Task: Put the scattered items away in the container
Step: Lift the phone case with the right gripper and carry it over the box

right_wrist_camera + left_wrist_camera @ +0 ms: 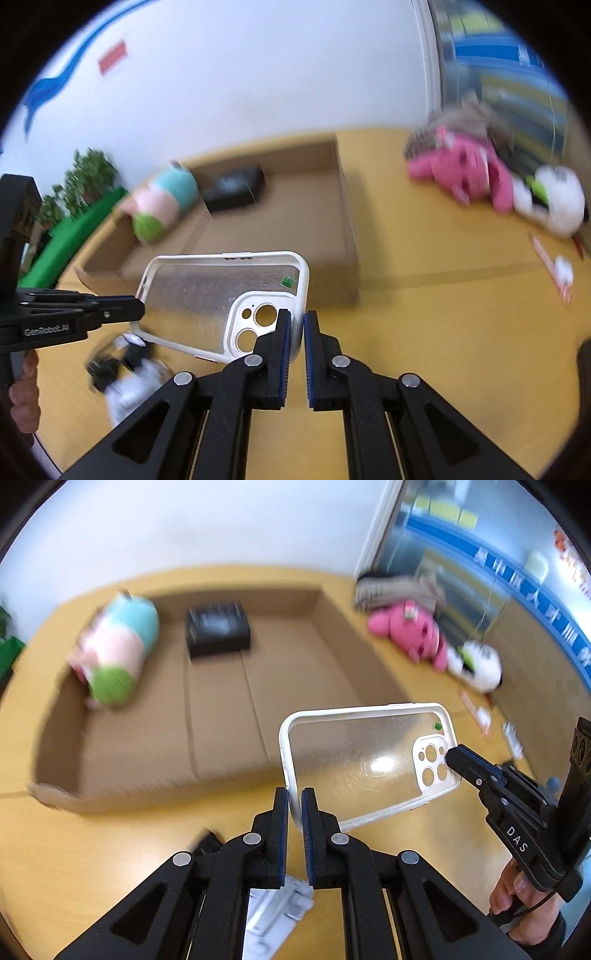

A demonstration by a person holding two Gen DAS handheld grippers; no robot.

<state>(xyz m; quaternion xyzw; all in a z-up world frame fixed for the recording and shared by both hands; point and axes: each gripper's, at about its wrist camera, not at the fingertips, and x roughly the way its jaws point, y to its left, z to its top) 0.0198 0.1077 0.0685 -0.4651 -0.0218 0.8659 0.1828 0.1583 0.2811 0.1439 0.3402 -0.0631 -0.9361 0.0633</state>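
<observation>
A clear phone case with a white rim (354, 760) is held in the air between both grippers, just in front of the shallow cardboard box (55, 786). My left gripper (294, 805) is shut on the case's bottom edge. My right gripper (296, 328) is shut on the camera end of the case (221, 291). The right gripper also shows in the left wrist view (452, 755), the left gripper in the right wrist view (142, 308). The box (349, 236) holds a pastel plush (114, 653) and a black box (218, 629).
A pink plush (410, 631) and a white plush (480, 664) lie on the wooden table right of the box. Small red-white packets (554, 269) lie near them. A white packaged item (273, 912) and a dark small object (107, 365) lie under the grippers. Green plants (85, 181) stand at left.
</observation>
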